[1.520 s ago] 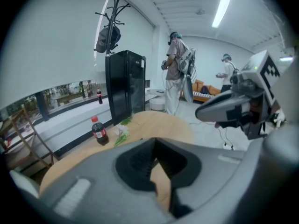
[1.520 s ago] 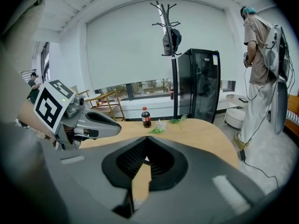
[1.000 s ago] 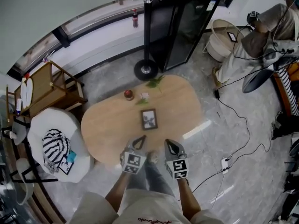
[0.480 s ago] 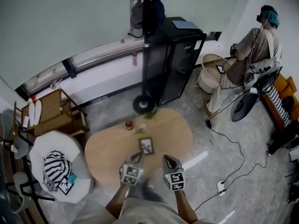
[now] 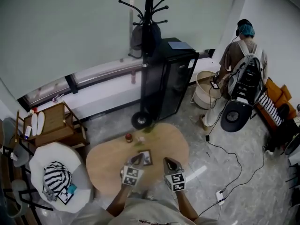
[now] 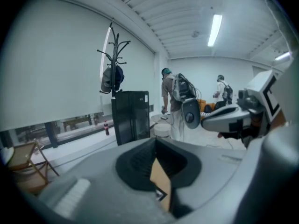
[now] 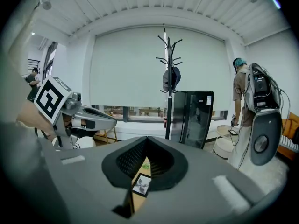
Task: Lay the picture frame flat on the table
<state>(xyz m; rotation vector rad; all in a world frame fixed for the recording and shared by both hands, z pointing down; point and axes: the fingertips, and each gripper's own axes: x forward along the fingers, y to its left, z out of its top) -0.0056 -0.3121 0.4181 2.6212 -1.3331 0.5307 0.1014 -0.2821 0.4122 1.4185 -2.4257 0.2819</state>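
Observation:
The picture frame, dark-edged with a pale picture, lies flat on the oval wooden table, face up. Both grippers hang side by side in the air over the table's near edge, well above it. My left gripper is shut and empty, its tips just left of the frame in the head view. My right gripper is also shut with nothing in it, just right of the frame. In the right gripper view the frame shows through the slot below the closed tips. The left gripper view shows closed tips over tan tabletop.
A red object, a small white thing and green leaves sit at the table's far edge. Behind stand a coat stand and black cabinet. A white armchair is at left; a person and floor cables at right.
Both grippers and the head camera have risen, so the table and frame look smaller and farther below. The frame lies flat throughout. Both grippers stay shut.

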